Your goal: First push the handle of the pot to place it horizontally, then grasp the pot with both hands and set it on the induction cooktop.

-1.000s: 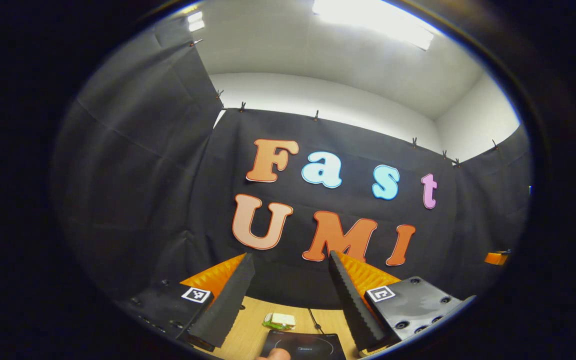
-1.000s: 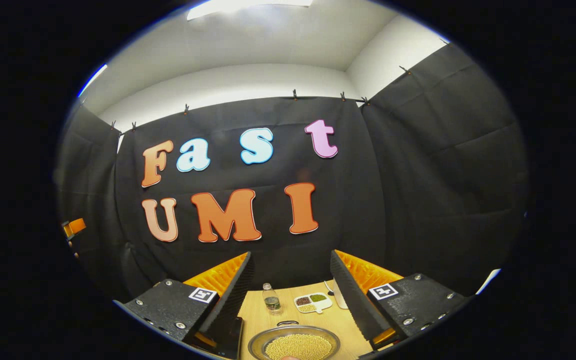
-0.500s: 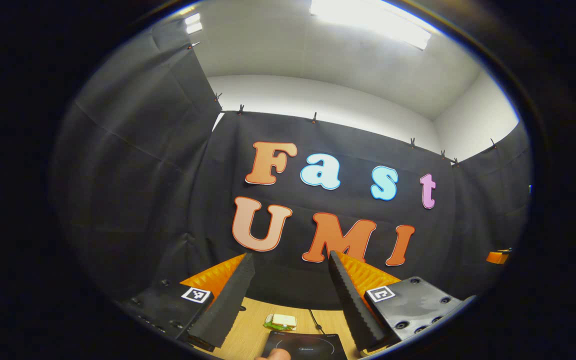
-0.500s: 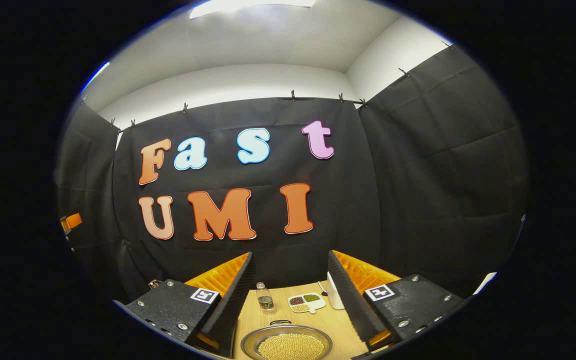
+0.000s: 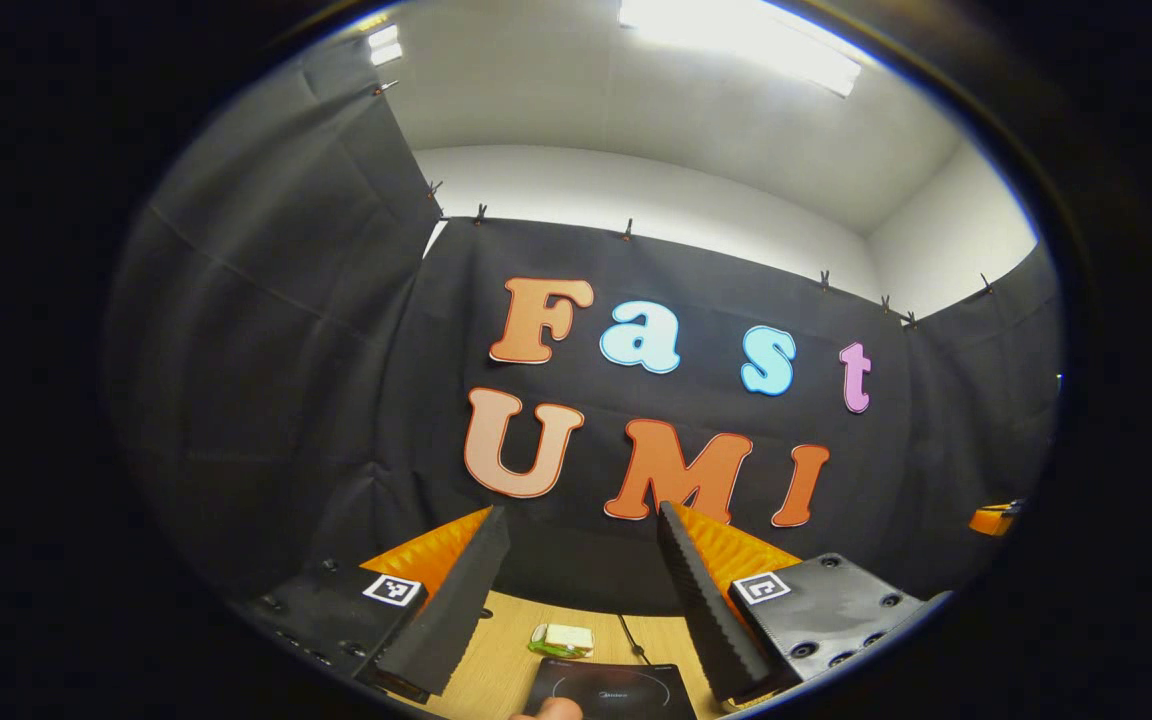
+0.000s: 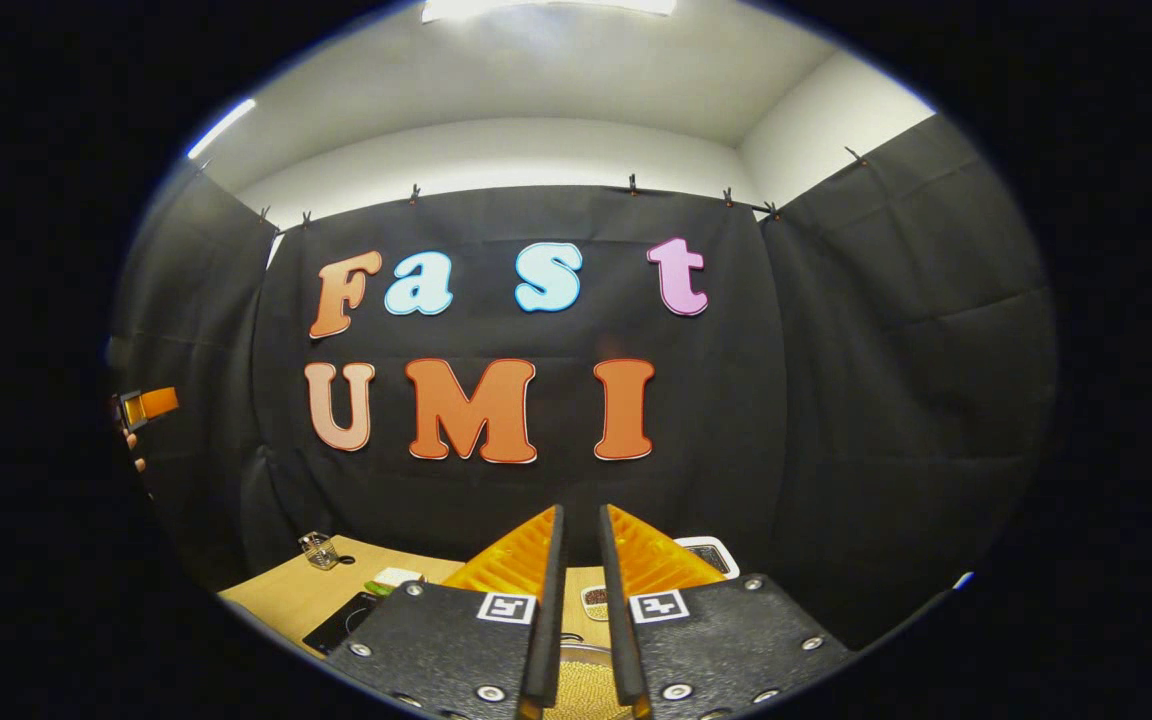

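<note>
The pot [image 6: 581,690] of yellow grains sits at the bottom centre of the right gripper view, just behind the right tongs [image 6: 576,600], which have clenched nearly together on nothing, likely readying to push its handle. The left tongs [image 5: 576,590] stay released above the cooktop [image 5: 608,690] on the table [image 5: 506,640], as before.

wooden table [image 5: 501,670], black cooktop [image 5: 606,690] (near edge)
</note>
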`<state>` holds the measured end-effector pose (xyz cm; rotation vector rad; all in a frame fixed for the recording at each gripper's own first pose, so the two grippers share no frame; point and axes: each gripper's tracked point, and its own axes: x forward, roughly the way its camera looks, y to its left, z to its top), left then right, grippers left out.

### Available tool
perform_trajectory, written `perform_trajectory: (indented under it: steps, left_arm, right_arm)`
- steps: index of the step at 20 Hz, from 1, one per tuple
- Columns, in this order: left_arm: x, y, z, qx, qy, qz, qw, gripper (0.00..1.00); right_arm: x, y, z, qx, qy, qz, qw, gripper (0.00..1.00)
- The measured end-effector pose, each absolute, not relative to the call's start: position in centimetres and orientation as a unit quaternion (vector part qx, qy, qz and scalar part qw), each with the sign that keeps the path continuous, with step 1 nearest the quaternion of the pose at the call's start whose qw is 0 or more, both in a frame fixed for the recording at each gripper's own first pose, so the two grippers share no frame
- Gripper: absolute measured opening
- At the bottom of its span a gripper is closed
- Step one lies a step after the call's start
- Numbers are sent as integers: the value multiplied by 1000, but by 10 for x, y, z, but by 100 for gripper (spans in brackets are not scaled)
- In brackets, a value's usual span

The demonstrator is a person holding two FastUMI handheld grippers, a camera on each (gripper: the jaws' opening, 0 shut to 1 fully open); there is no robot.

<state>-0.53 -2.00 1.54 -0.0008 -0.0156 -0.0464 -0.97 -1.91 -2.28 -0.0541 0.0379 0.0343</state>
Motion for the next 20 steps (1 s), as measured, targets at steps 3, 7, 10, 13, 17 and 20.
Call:
perform_trajectory:
  steps: [3,7,10,13,17,20]
  left_arm:
    - [-4,-18,14,-2,-5,-23,1000,97]
    - [-3,-15,14,-4,-7,-22,1000,98]
    - [-2,-12,9,-5,-2,-20,1000,97]
    - [2,-9,3,-7,6,-15,1000,97]
    - [4,-6,0,-5,10,-8,1000,98]
    - [5,-11,-3,-5,16,-10,1000,97]
  right_arm:
    - [-10,-18,-28,-41,20,10,999,2]
    - [-14,-4,-49,-56,37,27,997,0]
    - [-22,6,-66,-53,51,42,996,0]
    - [-25,6,-85,-47,60,42,996,0]
    - [-34,5,-114,-43,75,37,996,0]
    - [-44,5,-144,-45,96,39,994,0]
